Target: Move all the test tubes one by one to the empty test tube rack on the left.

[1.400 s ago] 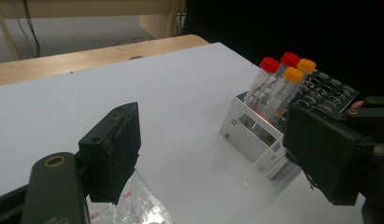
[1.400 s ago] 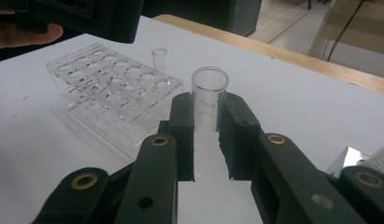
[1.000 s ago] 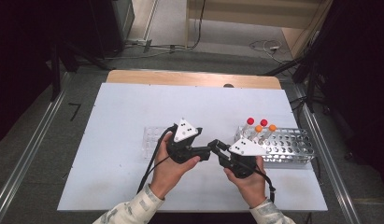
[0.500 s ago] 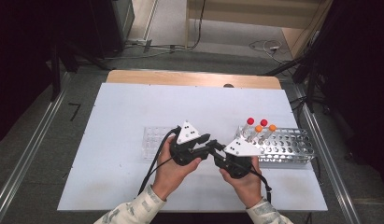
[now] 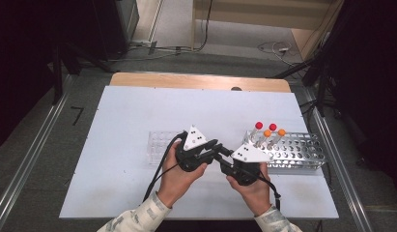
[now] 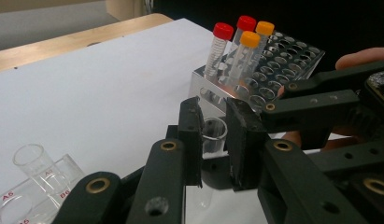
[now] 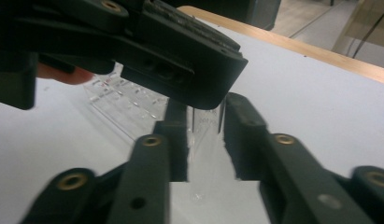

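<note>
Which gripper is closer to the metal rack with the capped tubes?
Right. The right gripper sits just beside the metal rack's near-left end; the left gripper lies farther left, by the clear plastic rack.

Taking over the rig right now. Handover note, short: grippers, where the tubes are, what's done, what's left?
Left gripper: shut on the uncapped clear tube, mid-table.
Right gripper: jaws have just been opening; the same tube sits between them, pads apparently off it.
Metal rack, right side: four capped tubes, two red, two orange, upright at its near-left corner.
Clear rack, left side: one uncapped tube standing in it.
Done: the tube looks passed from right to left.
Left: back the right gripper off, then probably seat the held tube in the clear rack.
</note>
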{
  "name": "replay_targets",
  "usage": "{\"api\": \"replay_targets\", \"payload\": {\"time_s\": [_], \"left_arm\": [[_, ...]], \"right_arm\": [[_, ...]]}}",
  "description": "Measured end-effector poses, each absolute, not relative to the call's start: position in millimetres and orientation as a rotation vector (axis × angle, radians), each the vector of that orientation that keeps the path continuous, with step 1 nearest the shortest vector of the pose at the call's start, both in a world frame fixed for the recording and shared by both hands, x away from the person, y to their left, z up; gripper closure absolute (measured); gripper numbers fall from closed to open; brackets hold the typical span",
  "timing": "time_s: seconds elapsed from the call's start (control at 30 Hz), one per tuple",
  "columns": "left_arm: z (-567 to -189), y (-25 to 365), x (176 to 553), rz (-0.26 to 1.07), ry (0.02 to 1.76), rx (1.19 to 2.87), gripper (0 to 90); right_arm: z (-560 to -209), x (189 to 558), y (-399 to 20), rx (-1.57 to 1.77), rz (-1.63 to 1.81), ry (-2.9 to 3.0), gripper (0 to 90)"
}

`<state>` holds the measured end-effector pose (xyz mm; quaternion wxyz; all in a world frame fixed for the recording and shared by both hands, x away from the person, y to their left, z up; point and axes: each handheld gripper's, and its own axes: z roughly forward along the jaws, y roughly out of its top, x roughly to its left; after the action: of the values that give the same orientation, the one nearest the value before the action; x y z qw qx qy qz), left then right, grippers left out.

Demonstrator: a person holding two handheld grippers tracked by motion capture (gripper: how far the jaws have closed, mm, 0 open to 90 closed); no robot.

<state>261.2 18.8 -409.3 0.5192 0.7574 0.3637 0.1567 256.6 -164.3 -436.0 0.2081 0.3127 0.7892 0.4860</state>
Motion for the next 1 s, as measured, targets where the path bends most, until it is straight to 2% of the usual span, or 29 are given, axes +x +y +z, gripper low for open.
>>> {"api": "replay_targets", "payload": {"time_s": [0.13, 0.3, 0.73, 1.0], "left_arm": [[-404.5, 24.2, 261.3, 0.373, 0.874, 1.792, 77.5], [-392.1, 37.9, 261.5, 0.367, 0.885, 1.737, 77.6], [-375.0, 80.4, 270.2, 0.45, 0.97, 1.645, 77.6], [-375.9, 96.0, 276.7, 0.569, 1.029, 1.634, 77.6]], "right_arm": [[-433.0, 256.0, -167.8, 0.883, 1.412, 2.209, 44.6], [-430.0, 254.8, -171.6, 0.891, 1.462, 2.206, 31.7], [-429.2, 254.5, -176.5, 0.908, 1.471, 2.21, 29.5], [-429.3, 254.8, -178.3, 0.918, 1.465, 2.207, 30.1]]}}
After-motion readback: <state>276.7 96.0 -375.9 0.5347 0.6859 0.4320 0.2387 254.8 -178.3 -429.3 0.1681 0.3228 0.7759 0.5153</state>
